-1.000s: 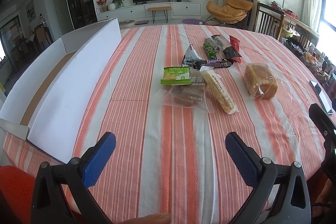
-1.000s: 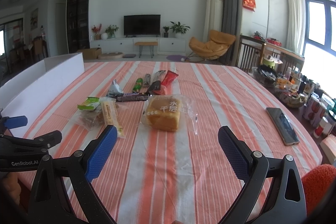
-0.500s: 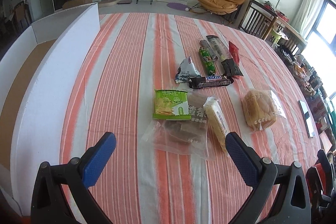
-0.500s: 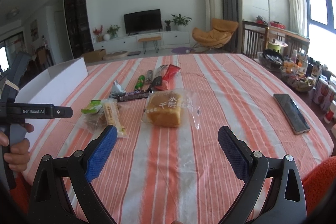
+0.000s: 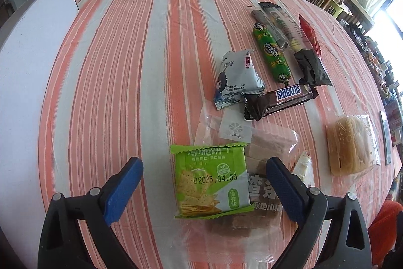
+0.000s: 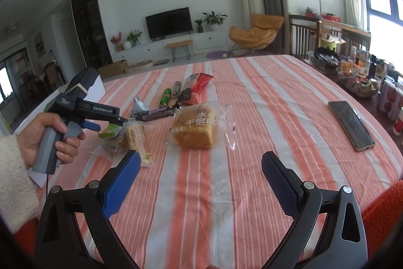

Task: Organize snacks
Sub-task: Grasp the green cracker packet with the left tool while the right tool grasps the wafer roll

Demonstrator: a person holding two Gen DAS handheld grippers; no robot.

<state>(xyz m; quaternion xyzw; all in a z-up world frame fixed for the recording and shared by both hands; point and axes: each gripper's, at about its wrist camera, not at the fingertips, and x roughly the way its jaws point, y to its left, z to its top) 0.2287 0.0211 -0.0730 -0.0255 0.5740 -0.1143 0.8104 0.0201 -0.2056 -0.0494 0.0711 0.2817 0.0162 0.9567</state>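
Note:
My left gripper [image 5: 205, 177] is open, its jaws on either side of a green cracker packet [image 5: 209, 180] that lies on a clear bag of brown cakes [image 5: 257, 196]. Beyond lie a Snickers bar [image 5: 279, 101], a white-grey packet [image 5: 238, 76], a green sausage stick [image 5: 272, 52] and a bagged loaf [image 5: 350, 145]. My right gripper [image 6: 200, 174] is open and empty above the striped cloth, short of the loaf [image 6: 195, 129]. The left gripper also shows in the right wrist view [image 6: 110, 121], over the snack pile.
A white cardboard box [image 5: 27, 47] stands along the table's left side. A phone [image 6: 351, 121] lies on the right of the table. Dark and red stick packets [image 5: 297, 42] lie at the far end of the snack row. Jars and bowls [image 6: 362, 77] crowd a side table at right.
My left gripper has moved forward and down over the snacks, and now straddles the green cracker packet. My right gripper has shifted only slightly. Both stay open.

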